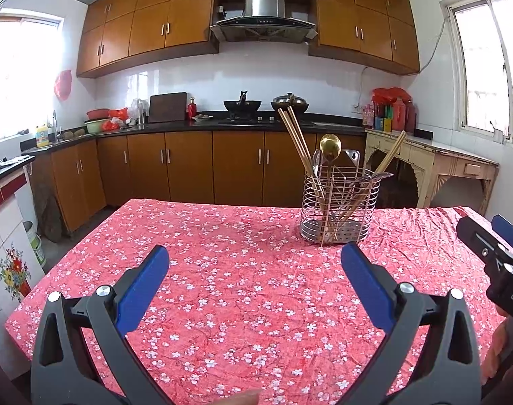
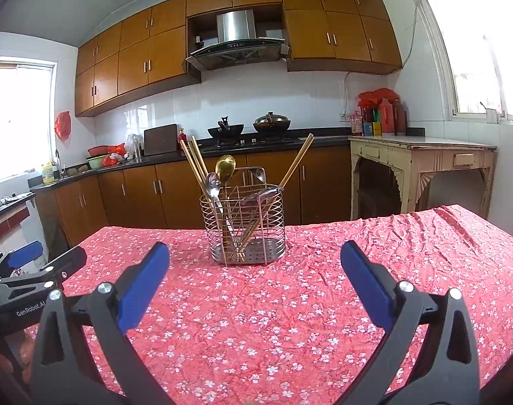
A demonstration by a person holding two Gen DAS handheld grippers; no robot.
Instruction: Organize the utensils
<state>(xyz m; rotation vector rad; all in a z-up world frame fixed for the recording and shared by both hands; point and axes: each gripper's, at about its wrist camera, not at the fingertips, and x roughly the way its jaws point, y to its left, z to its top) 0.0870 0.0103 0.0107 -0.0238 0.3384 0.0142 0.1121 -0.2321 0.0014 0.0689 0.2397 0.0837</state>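
A wire utensil holder (image 1: 340,207) (image 2: 243,227) stands upright on the red floral tablecloth (image 1: 243,290) (image 2: 290,303), toward the far side of the table. Inside it lean wooden chopsticks (image 1: 294,135) (image 2: 193,162), a gold spoon (image 1: 330,146) (image 2: 225,167) and silver spoons (image 2: 213,184). My left gripper (image 1: 254,270) hovers open over the cloth, short of the holder and to its left, with nothing between its blue pads. My right gripper (image 2: 254,270) is open too, empty, facing the holder. Each gripper shows at the edge of the other's view.
Behind the table runs a dark kitchen counter (image 1: 195,125) with a stove and woks (image 2: 249,125), wooden cabinets below and above. A cream side table (image 2: 421,158) with bottles stands at the right, under a window. A sink area (image 1: 54,135) lies at the left.
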